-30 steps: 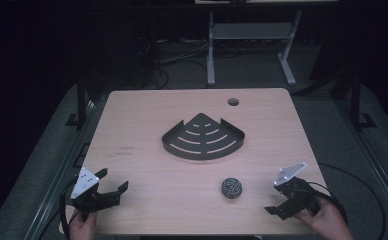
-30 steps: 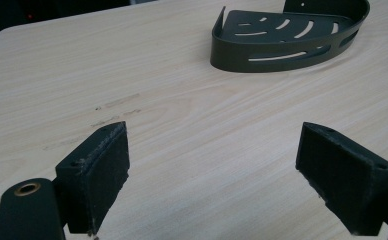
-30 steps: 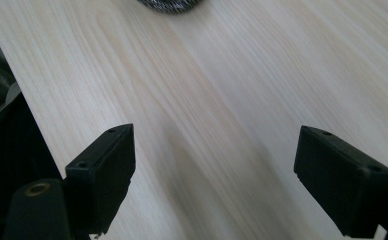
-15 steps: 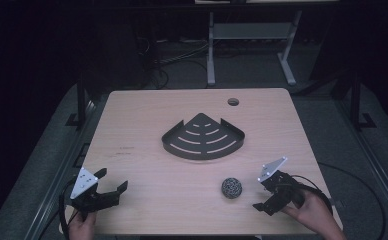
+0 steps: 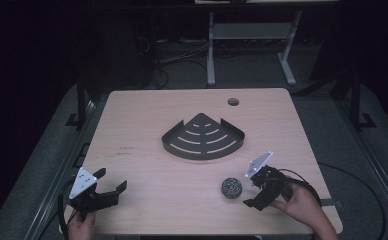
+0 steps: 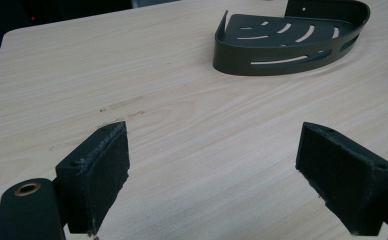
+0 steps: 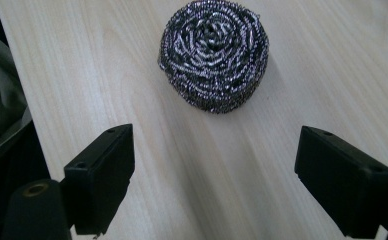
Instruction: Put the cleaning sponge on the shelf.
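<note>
A round steel-wool scourer point(image 5: 231, 188) point(image 7: 214, 52) lies on the wooden table near its front right. My right gripper point(image 5: 252, 190) point(image 7: 214, 187) is open just to the right of it, jaws pointing at it, with a short gap of bare table between. A black fan-shaped corner shelf point(image 5: 203, 138) point(image 6: 289, 37) with slots sits at the table's middle. My left gripper point(image 5: 111, 182) point(image 6: 214, 182) stands open at the front left, nothing between its jaws, aimed toward the shelf from far off.
The table point(image 5: 147, 125) has a round cable hole point(image 5: 233, 102) at the back right. Its front edge runs close under both hands. A metal stand point(image 5: 252, 35) and cables lie on the dark floor behind the table.
My right gripper has moved left toward the scourer and turned to face it. The left gripper has stayed put.
</note>
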`<action>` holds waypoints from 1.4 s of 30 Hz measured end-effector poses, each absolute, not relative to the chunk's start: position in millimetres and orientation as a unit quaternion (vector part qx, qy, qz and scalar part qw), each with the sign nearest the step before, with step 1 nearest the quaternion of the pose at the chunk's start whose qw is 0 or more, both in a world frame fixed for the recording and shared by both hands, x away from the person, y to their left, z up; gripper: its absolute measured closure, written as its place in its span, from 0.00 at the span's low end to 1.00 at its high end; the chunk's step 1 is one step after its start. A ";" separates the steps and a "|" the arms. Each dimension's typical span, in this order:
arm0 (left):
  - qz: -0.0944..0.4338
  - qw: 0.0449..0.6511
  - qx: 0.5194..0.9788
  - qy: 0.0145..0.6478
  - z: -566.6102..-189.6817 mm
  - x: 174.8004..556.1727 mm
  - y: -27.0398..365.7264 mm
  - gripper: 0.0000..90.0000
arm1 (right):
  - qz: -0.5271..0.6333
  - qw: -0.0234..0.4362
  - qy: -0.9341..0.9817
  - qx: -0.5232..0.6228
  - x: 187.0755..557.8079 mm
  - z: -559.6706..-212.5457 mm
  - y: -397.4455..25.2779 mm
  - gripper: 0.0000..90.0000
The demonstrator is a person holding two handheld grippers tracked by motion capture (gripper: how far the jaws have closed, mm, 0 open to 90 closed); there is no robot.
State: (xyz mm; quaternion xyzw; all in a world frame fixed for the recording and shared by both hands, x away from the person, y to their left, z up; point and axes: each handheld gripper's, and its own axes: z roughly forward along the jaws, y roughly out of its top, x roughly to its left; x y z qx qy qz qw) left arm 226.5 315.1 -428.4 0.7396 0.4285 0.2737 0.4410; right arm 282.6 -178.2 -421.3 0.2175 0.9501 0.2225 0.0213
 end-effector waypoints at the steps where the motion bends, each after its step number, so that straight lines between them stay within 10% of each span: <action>1: 0.274 0.441 0.739 0.429 -428.2 226.3 315.5 0.15 | 0.222 0.019 0.950 0.218 283.5 -421.3 -177.1 0.17; 42: 0.273 0.445 0.738 0.428 -426.6 227.4 315.2 0.15 | 0.183 -0.004 0.964 0.195 307.7 -426.4 -130.5 0.17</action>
